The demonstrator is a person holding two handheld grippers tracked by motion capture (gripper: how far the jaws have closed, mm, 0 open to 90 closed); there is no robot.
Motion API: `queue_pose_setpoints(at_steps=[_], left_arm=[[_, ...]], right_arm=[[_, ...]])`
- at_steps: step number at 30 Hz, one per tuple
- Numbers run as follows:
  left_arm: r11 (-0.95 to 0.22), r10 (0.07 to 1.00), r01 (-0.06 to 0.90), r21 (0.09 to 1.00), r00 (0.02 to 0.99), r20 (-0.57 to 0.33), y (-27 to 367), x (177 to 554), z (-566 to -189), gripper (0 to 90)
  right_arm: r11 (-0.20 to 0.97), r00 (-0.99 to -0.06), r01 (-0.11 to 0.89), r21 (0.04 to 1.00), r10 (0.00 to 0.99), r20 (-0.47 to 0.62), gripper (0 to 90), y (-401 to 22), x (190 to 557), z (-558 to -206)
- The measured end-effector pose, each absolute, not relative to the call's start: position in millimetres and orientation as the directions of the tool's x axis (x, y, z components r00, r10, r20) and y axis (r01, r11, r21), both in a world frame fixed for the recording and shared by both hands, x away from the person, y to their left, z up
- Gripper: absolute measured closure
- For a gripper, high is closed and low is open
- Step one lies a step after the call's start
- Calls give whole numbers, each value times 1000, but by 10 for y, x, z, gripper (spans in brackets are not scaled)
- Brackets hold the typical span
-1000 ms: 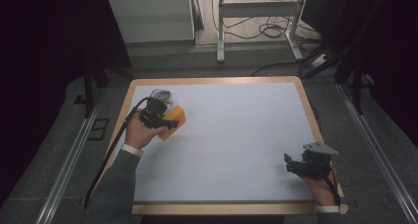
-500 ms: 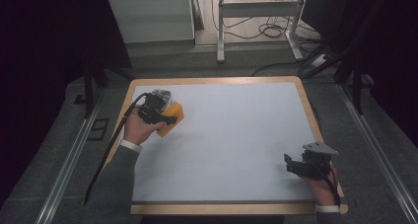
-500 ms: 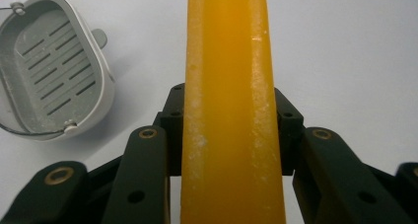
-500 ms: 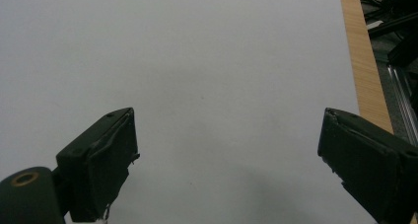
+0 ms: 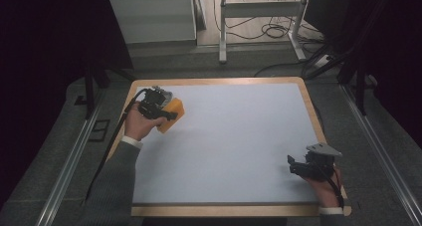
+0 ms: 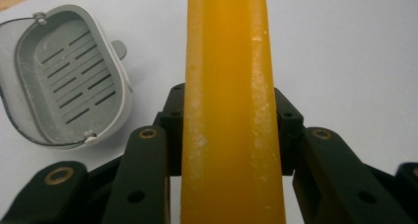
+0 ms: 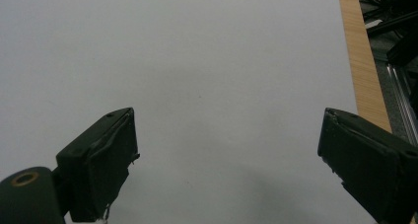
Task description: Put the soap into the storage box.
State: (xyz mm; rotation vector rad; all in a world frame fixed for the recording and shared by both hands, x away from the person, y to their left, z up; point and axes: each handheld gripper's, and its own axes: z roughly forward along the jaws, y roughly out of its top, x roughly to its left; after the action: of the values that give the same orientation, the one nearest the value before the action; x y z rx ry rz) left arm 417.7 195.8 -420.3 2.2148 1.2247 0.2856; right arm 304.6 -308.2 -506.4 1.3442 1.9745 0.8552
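A flat orange block (image 6: 231, 110), waxy and dusted with white specks, is clamped between the two black jaws of the left gripper (image 5: 158, 108). In the left gripper view the block is seen edge-on, rising upright from between the jaws, with both pads pressed against its broad faces. In the high view the same block (image 5: 170, 115) is held near the far left corner of the table, just inside the wooden rim (image 5: 219, 81); whether its lower edge touches the surface cannot be told. The left hand (image 5: 139, 126) is wrapped around the gripper body, a grey sleeve (image 5: 112, 186) runs down to the bottom edge, and a black cable (image 5: 117, 136) trails back along it.

A grey oval plastic dish with a slotted drain insert (image 6: 69, 86) is seen in the left gripper view, lying on the pale grey tabletop (image 6: 355, 61) left of the block and apart from it. White residue is visible on its rim.

The right gripper (image 5: 298, 167) is held low near the near right corner of the table, well apart from the block. In the right gripper view its jaws are spread wide with nothing between them, only the pale surface (image 7: 197, 61) beyond, with the wooden edge strip (image 7: 362, 66) at the right. A grey three-cornered plate (image 5: 323, 150) is carried on top of it.
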Motion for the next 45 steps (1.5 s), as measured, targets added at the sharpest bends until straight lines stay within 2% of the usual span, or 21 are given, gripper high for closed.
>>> queue_pose_setpoints(at_steps=[45], left_arm=[[-252, 894, 774, 581, 416, -165, 2297, 4704, -4272, 612]], right_arm=[[280, -302, 565, 776, 946, -120, 82, -3119, 3055, -5079]])
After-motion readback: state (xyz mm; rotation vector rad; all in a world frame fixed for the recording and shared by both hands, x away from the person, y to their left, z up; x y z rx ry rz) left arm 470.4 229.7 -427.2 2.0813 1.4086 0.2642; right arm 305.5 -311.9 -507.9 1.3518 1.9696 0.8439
